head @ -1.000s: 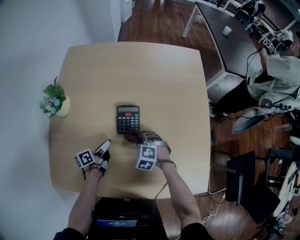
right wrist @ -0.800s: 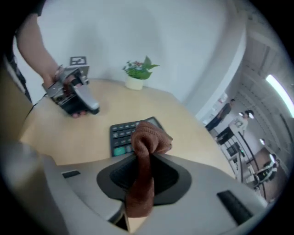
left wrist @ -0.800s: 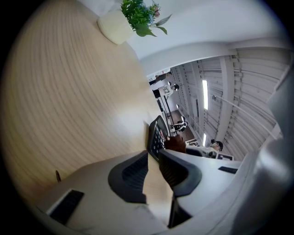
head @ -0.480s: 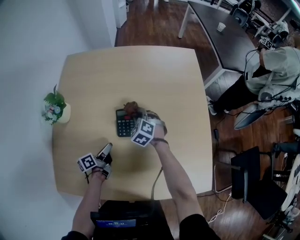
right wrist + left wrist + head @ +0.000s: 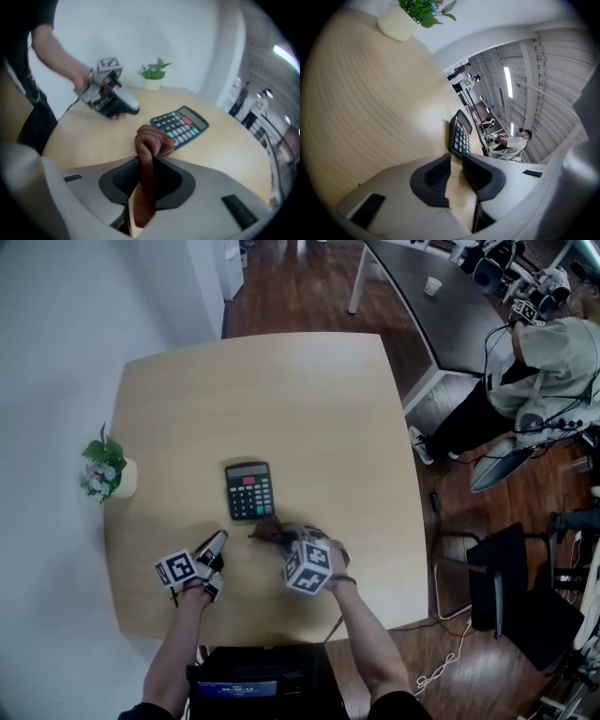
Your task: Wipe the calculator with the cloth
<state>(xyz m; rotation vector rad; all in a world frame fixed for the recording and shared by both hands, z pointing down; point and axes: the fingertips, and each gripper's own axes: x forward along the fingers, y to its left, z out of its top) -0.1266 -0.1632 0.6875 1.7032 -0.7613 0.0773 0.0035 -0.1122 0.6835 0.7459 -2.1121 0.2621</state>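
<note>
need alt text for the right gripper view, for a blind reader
The right gripper holds a bunched brown cloth in its fingers, just in front of a black calculator lying on a tan table. Beyond are the left gripper, held in a hand, and a small potted plant.

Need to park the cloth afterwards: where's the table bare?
Bare: the far half of the table beyond the calculator, and the strip right of it. Crowded: the near side, with the left gripper, the right gripper and its cloth; the plant sits at the left edge.
</note>
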